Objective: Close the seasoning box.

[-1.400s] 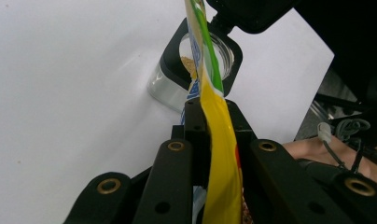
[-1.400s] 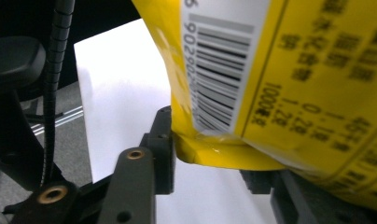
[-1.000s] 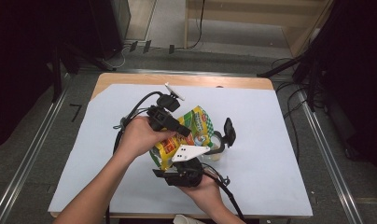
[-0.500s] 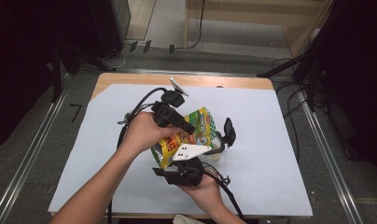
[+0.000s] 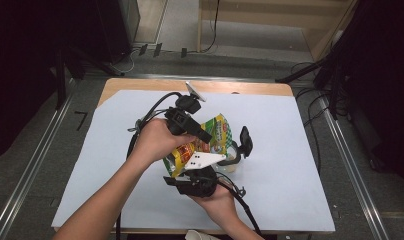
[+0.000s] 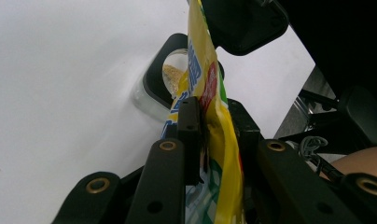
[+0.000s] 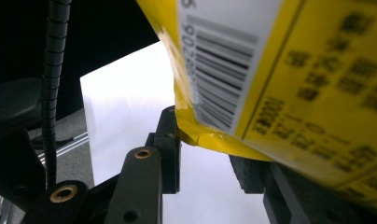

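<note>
Between the two hand-held tools, over the middle of the white sheet (image 5: 115,165) that covers the table (image 5: 140,86), a yellow and green snack bag (image 5: 210,137) hangs tilted above a small clear jar (image 5: 232,162). From where I stand the left gripper (image 6: 214,123) has the bag in its grasp: in the left gripper view the two black jaws stand on either side of the yellow film and press it flat between them, the bag running up past the fingertips and on toward the jar. Those jaws have just been easing a little wider, yet the film is pinched between the pads all the same. Just beyond the left fingertips sits the jar, its mouth framed by a black collar, a heap of pale crumbs visible inside, and its black lid (image 5: 246,141) swung up beside it.

The right gripper (image 7: 205,154) comes at the bag from the near side. Its jaws have just been closing, with the bag's lower corner (image 7: 200,135) between them. In the right gripper view the folded yellow edge, with a barcode (image 7: 219,70) printed above it, rests against the inner face of the left-hand finger, while the other finger is mostly covered by the bag, so I cannot tell whether the pads are truly pressing on it. From above, the person's left hand (image 5: 152,140) wraps its tool over the bag's top, and the right hand (image 5: 215,200) holds its tool below.
</note>
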The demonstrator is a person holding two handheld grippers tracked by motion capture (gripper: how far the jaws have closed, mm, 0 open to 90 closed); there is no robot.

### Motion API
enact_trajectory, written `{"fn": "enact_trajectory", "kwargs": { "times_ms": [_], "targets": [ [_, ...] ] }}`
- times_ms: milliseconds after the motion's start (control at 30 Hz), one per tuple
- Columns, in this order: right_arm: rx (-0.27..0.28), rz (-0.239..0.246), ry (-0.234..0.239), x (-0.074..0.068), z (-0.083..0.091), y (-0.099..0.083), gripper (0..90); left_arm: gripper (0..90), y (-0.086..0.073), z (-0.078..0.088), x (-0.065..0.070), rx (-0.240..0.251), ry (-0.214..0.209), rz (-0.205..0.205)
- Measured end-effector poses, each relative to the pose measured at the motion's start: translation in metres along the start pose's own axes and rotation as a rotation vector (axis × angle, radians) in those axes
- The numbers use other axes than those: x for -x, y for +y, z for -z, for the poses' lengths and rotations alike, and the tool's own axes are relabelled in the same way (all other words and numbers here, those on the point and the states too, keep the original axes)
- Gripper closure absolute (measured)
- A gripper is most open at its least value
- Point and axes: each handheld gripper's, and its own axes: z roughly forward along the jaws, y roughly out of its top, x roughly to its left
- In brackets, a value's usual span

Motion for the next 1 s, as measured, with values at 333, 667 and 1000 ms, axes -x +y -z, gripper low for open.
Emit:
{"fn": "enact_trajectory", "kwargs": {
  "times_ms": [333, 667, 1000],
  "targets": [
    [0.012, -0.019, 0.002, 0.0024, 0.0011, 0.0033, 67.9, 78.3, 0.006, 0.0001, 0.0019, -0.009, 0.009, -0.003],
    [0.007, -0.012, 0.004, 0.0027, 0.0048, 0.007, 67.7, 79.0, 0.0069, 0.0017, -0.0033, 0.007, -0.006, -0.013],
    [0.004, -0.012, 0.011, 0.0024, 0.0052, 0.0082, 67.4, 78.0, 0.0068, 0.0001, -0.0056, 0.014, -0.005, -0.023]
  ]
}}
